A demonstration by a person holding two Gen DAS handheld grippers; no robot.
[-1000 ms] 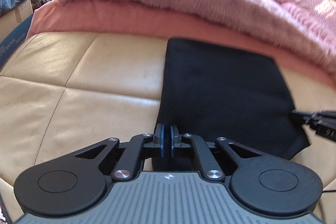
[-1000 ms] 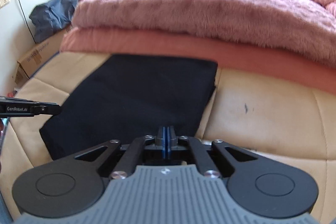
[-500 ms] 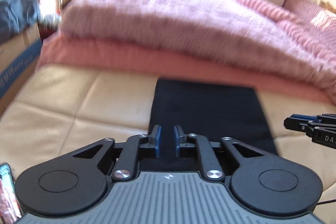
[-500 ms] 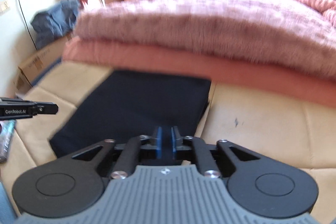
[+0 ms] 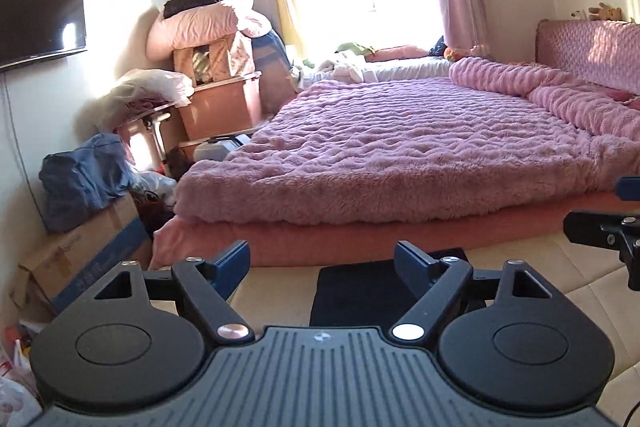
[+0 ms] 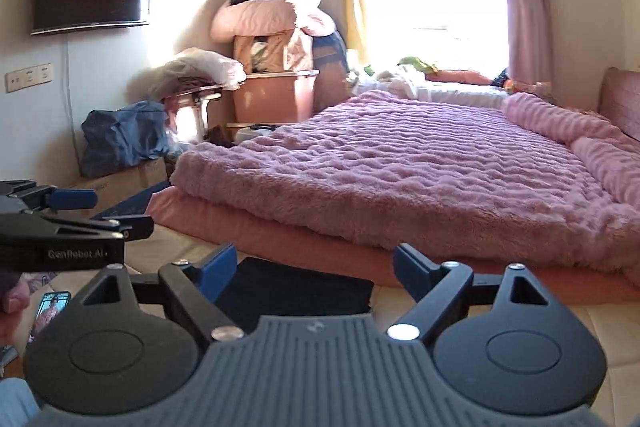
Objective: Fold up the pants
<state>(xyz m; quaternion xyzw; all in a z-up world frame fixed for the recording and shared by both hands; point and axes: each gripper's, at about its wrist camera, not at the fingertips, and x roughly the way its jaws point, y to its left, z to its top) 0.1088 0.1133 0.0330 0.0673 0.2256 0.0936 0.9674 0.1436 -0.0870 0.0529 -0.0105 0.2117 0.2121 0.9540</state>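
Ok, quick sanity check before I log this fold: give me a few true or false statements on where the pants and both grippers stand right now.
1. The left gripper is open with nothing between its fingers. True.
2. The right gripper is shut on the pants. False: it is open wide and holds nothing.
3. The black pants lie folded flat on the beige cushion. True.
4. The pants rest on top of the fuzzy pink blanket. False: they lie on the cushion in front of the bed, below the blanket.
5. A phone lies to the left of the pants in the right wrist view. True.
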